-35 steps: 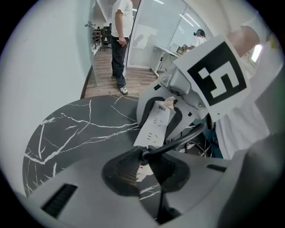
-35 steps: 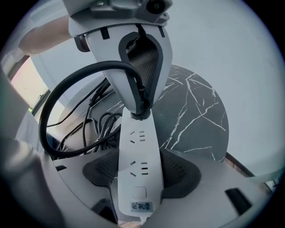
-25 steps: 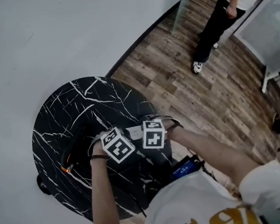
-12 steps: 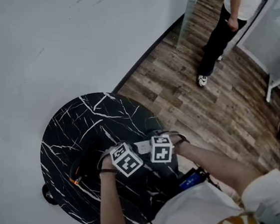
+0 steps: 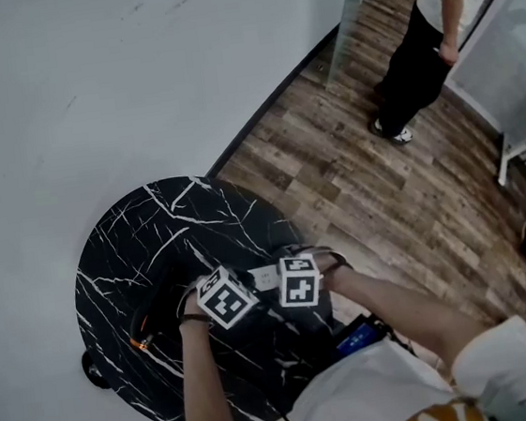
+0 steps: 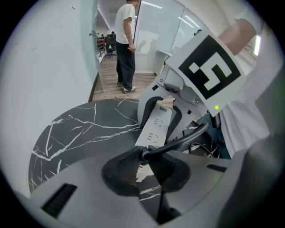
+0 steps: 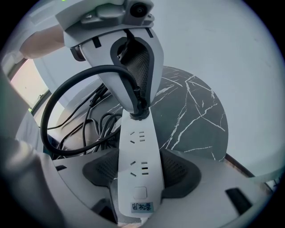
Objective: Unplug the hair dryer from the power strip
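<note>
A white power strip [image 7: 139, 164] lies on the round black marble table [image 5: 153, 236]. My right gripper [image 7: 140, 171] is shut on the strip's switch end, one pad on each long side. At the far end a black plug [image 7: 137, 110] sits against the strip, with my left gripper [image 7: 136, 95] shut on it from above. In the left gripper view the plug [image 6: 143, 153] is pinched between the dark pads [image 6: 122, 167], and its thick black cord arcs away to the right. The black hair dryer [image 5: 157, 316] lies on the table left of the grippers.
Loose coils of black cable [image 7: 95, 122] lie on the table beside the strip. A person in a white shirt and dark trousers [image 5: 425, 54] stands on the wooden floor beyond the table. A white wall [image 5: 88, 83] runs close behind the table.
Both grippers keep their hold and their place at the strip. The head view has shifted a little, and the person on the wooden floor has stepped to the right.
</note>
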A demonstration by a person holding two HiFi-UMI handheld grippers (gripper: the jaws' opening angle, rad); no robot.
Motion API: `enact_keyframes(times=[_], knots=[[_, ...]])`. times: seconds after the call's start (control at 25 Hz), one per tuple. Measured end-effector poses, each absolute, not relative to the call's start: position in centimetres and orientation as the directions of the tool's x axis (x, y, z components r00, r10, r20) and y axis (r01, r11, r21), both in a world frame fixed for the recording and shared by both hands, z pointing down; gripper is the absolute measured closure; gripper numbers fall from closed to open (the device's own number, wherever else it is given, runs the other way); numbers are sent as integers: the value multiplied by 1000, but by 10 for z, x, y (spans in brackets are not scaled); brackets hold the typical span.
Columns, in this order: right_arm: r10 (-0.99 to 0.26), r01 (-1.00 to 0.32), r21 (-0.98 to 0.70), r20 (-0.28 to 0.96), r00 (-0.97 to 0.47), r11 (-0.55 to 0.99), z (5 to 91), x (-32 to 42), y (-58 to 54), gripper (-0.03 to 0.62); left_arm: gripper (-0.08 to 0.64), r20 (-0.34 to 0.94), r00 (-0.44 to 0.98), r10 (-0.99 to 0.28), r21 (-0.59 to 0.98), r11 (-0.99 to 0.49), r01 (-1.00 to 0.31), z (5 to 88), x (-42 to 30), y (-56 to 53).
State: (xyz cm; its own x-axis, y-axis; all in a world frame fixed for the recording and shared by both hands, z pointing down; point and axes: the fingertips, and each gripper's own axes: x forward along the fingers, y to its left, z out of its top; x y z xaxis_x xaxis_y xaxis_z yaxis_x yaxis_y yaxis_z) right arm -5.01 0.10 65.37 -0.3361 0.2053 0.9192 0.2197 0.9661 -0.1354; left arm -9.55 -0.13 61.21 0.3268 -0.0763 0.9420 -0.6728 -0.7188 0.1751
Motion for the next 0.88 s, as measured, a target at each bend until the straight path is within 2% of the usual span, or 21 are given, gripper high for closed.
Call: enact_keyframes(times=[0.12,0.28,0.44,0.72,0.88], knots=[[204,216,-136,920,-333,967,654,-50,1,314,508,953,287,-97,127,-732,-669,605,-93,6],[199,201,-134,914,-352,970,652,-51,-2,314,509,953,285,-101,112,-759,-641,599,-91,17],[199,198,-135,916,-349,971,653,-52,0,314,509,937,325,-128,133,-730,-670,602,-90,19],[198,195,-136,917,-347,971,654,-52,-1,314,509,950,285,-123,101,-747,-657,602,-91,21],[197,197,-133,915,-353,971,652,-53,-2,314,509,946,254,-200,25,-736,-676,590,-99,11]])
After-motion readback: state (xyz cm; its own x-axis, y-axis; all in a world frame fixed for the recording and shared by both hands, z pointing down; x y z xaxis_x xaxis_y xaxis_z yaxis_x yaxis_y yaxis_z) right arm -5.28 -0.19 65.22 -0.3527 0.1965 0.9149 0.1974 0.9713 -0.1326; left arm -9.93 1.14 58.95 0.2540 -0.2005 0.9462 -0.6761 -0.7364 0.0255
